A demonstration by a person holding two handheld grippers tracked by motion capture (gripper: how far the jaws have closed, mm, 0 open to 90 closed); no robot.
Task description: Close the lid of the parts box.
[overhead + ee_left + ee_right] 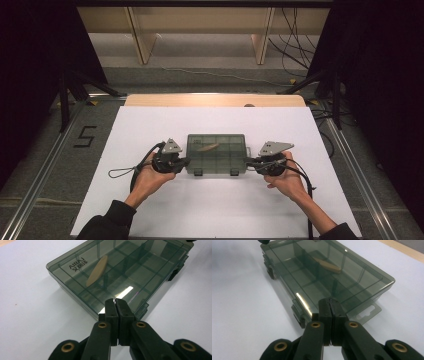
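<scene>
Hard to read through the smoky lid: dividers inside the box (216,153) blur together, so the number of compartments stays unclear. Far corner of the box cut off at the top edge of the left gripper view. Lies flat and closed on the white surface (150,210), with 2 latches on its near side. Inside, toward the back left, 1 pale wooden stick (207,147), slanted across a divider; impossible to tell whether touching the floor of the box.

Left tool (186,161) pressed together, tips at the box's left end (75,293), held by the left hand (150,179). Right tool (248,161) likewise closed on nothing, tips meeting the right end of the box (362,290), beside its clear hang tab (368,312), gripped by the right hand (287,182).
</scene>
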